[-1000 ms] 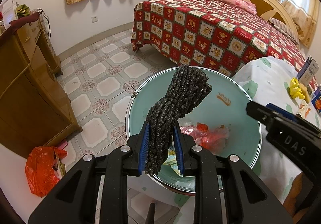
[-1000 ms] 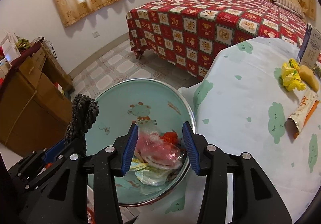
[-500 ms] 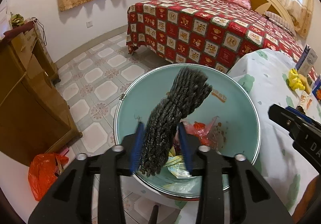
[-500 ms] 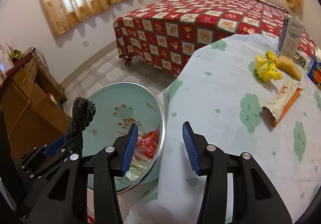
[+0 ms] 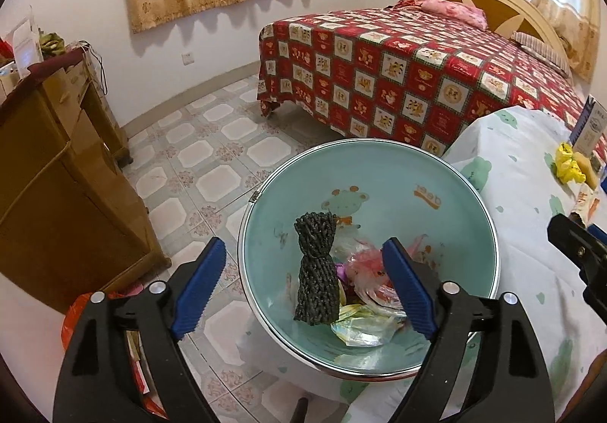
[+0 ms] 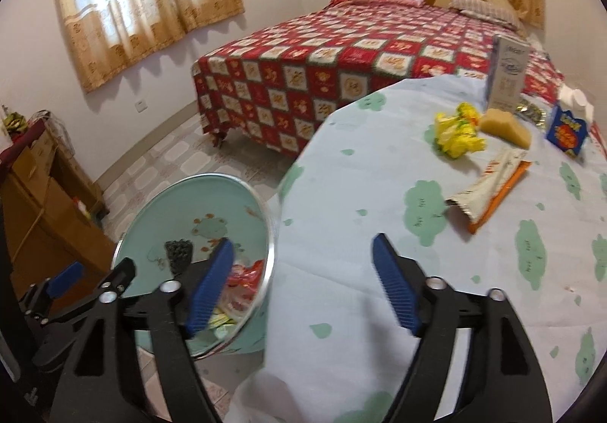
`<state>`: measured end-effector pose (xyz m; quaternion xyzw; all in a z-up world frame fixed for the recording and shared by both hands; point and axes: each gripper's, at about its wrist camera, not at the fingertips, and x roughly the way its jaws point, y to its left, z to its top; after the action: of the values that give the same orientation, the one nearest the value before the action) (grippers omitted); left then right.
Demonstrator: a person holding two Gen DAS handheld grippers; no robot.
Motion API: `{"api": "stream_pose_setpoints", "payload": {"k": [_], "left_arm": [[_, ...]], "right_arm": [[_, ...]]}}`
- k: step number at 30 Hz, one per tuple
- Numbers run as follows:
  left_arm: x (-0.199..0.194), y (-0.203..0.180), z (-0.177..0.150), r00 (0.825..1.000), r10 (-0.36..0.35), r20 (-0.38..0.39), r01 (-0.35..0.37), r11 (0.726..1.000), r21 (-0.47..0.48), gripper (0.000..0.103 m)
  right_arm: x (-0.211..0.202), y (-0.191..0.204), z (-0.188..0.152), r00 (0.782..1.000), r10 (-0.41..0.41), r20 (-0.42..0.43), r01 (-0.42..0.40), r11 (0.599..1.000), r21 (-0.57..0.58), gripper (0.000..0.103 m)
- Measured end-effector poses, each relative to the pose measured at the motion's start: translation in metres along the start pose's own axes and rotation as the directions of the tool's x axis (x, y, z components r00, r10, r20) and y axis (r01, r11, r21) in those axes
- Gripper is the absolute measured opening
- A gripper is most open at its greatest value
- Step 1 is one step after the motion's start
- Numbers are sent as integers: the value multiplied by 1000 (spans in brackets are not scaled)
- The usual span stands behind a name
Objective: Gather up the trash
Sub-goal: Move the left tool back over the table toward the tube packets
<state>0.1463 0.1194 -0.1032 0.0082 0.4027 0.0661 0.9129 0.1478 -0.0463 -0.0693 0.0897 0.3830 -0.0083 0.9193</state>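
Note:
A black braided bundle (image 5: 316, 271) stands loose in the teal basin (image 5: 379, 172), on plastic wrappers and bags. My left gripper (image 5: 303, 286) hangs above the basin with its jaws opening wide; the pads are clear of the bundle. My right gripper (image 6: 303, 271) is over the table's near edge, jaws opening, nothing between them. Ahead of it on the tablecloth lie a white-and-orange snack wrapper (image 6: 489, 191) and a crumpled yellow wrapper (image 6: 457, 131). The right wrist view also shows the basin (image 6: 182, 203) and the bundle (image 6: 178, 254) at its left.
A yellow wedge (image 6: 504, 127), a white carton (image 6: 506, 76) and a blue box (image 6: 567, 131) stand at the table's far side. A bed with a red quilt (image 5: 398, 74) lies beyond the basin. A wooden cabinet (image 5: 49, 172) and a red bag (image 5: 76, 313) are at the left.
My left gripper's jaws spread apart and the black bundle dropped from them into the basin. My right gripper swung from over the basin to over the table and opened wider.

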Motion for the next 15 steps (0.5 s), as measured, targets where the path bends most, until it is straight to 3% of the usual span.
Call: {"api": "stream_pose_setpoints", "payload": {"k": [8, 15], "left_arm": [[-8, -7, -4, 1000, -24, 13, 24, 1000, 18, 87], [-18, -25, -7, 996, -78, 50, 74, 995, 73, 87]], "right_arm": [[-11, -28, -10, 1000, -4, -25, 4, 1000, 14, 81], [-29, -77, -20, 999, -47, -20, 48, 997, 64, 80]]}}
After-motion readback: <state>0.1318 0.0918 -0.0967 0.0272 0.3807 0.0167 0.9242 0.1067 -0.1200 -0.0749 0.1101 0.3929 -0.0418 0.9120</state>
